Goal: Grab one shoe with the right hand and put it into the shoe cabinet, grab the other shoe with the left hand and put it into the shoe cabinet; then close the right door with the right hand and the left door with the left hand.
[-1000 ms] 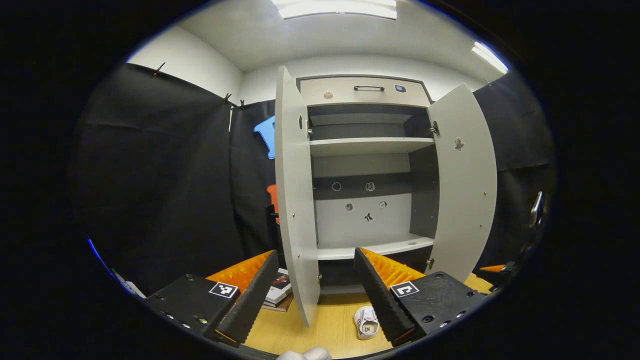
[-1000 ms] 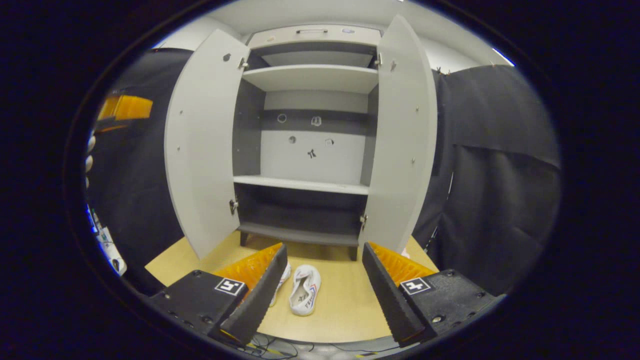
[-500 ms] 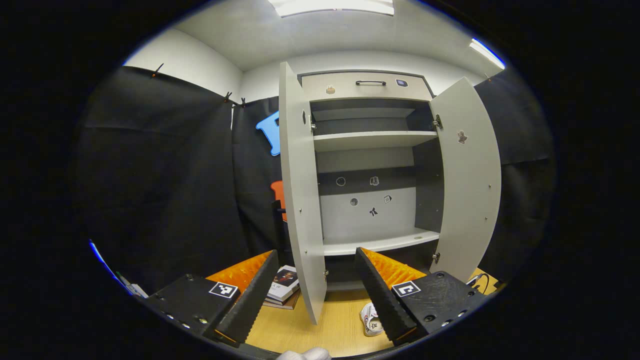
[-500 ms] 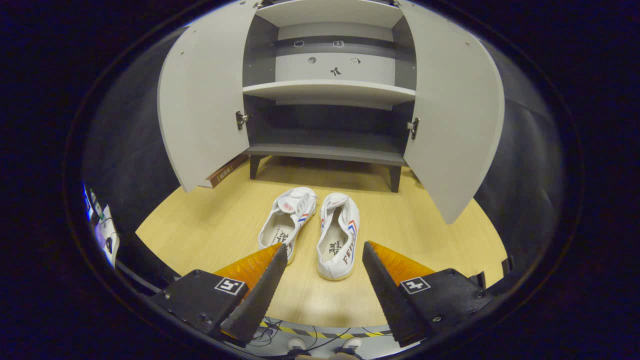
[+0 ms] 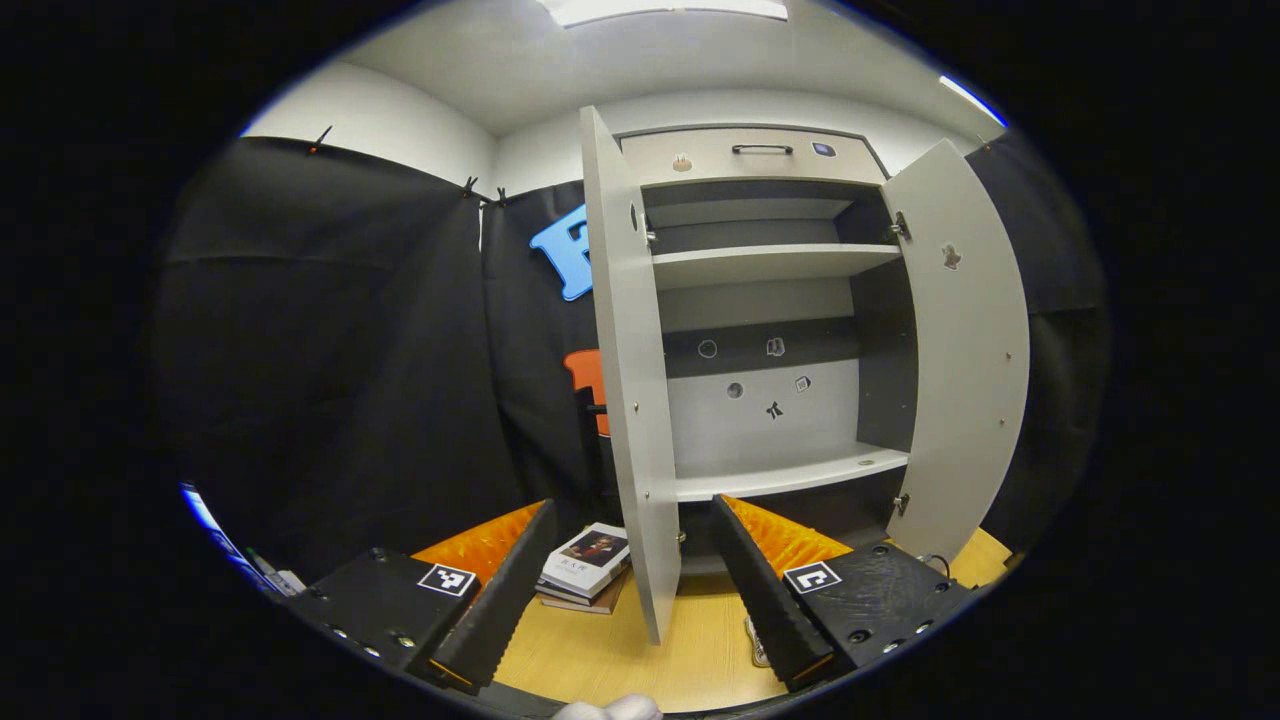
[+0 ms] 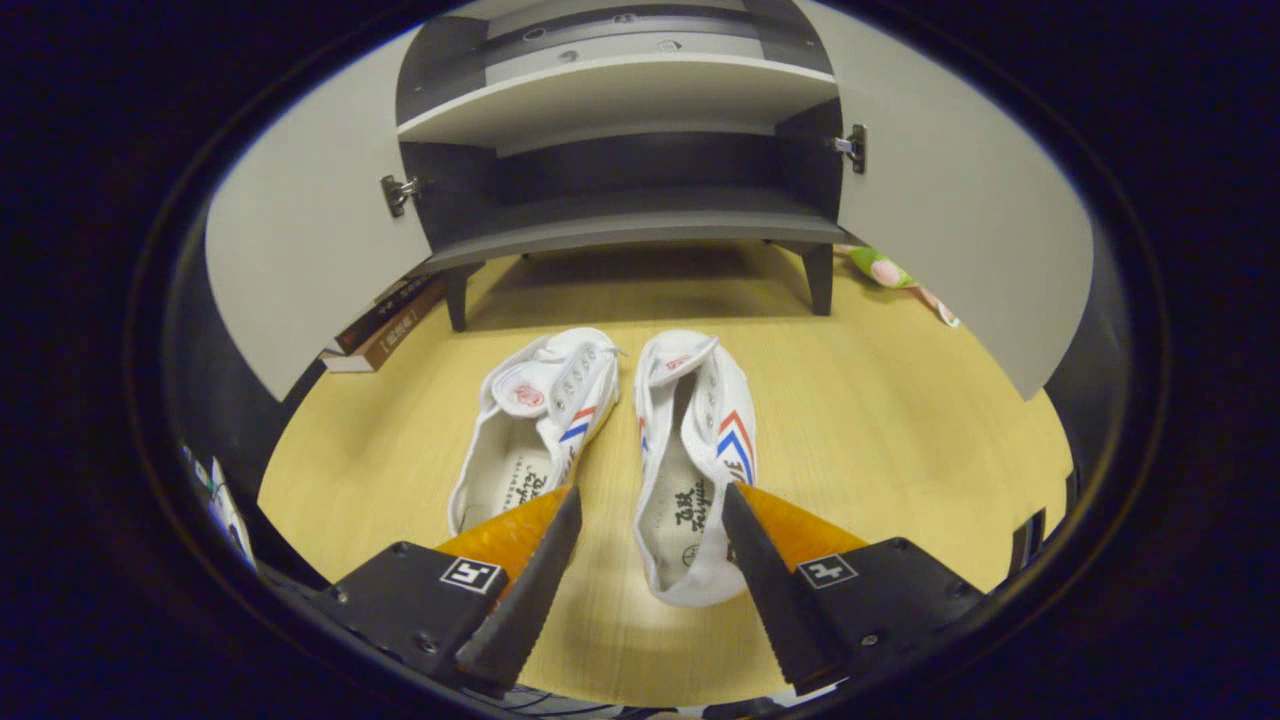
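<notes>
Lying side by side, shoes [image 6: 620, 450] toes toward cabinet [image 6: 620, 215], right tongs [image 6: 648, 505] open

This is a staged recording booth dressed up as a bit of a home, not a lived-in room: black cloth [image 5: 330, 340] hangs clipped along plain white walls [image 5: 400, 120] under strip ceiling lights [image 5: 665, 8]. The household part is a grey shoe cabinet [image 5: 770, 320] with both doors swung open and bare shelves, standing on short legs on a pale wood-look floor [image 6: 880, 420]. A pair of white canvas shoes [image 6: 620, 430] lies before it, a stack of books [image 5: 585, 565] beside it, and a soft toy [image 6: 885, 270] behind the right door
</notes>
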Action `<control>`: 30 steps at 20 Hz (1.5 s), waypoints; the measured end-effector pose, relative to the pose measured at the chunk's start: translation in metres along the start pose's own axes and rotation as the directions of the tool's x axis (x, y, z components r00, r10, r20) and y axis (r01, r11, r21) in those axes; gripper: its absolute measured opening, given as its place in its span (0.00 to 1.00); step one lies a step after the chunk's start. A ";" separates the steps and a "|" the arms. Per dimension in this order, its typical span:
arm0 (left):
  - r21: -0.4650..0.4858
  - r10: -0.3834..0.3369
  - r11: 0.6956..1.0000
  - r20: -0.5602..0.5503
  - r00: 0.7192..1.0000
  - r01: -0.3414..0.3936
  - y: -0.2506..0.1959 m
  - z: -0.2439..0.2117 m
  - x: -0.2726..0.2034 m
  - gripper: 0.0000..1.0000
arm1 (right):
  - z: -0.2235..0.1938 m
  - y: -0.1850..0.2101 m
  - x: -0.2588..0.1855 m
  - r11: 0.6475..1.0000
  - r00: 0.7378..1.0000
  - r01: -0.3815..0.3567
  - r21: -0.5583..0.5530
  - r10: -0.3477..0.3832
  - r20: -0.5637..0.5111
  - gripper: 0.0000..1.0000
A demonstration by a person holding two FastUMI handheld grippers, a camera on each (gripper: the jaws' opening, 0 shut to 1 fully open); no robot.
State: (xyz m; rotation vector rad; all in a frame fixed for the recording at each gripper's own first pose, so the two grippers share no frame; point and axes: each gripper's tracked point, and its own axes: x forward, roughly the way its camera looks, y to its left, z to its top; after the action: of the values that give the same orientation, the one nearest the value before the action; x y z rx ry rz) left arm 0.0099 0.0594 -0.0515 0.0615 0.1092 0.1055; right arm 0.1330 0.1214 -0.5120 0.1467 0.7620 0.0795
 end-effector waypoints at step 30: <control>-0.027 0.013 1.000 -0.038 0.999 -0.014 0.004 -0.019 0.035 0.96 | 0.022 0.007 0.036 0.989 1.000 -0.024 0.144 0.026 -0.012 0.75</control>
State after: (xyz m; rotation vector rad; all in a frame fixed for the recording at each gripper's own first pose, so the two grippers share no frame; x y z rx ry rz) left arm 0.0423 0.0684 -0.0735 0.0330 0.1451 0.1213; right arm 0.1736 0.1303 -0.5197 0.2930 0.7801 0.0495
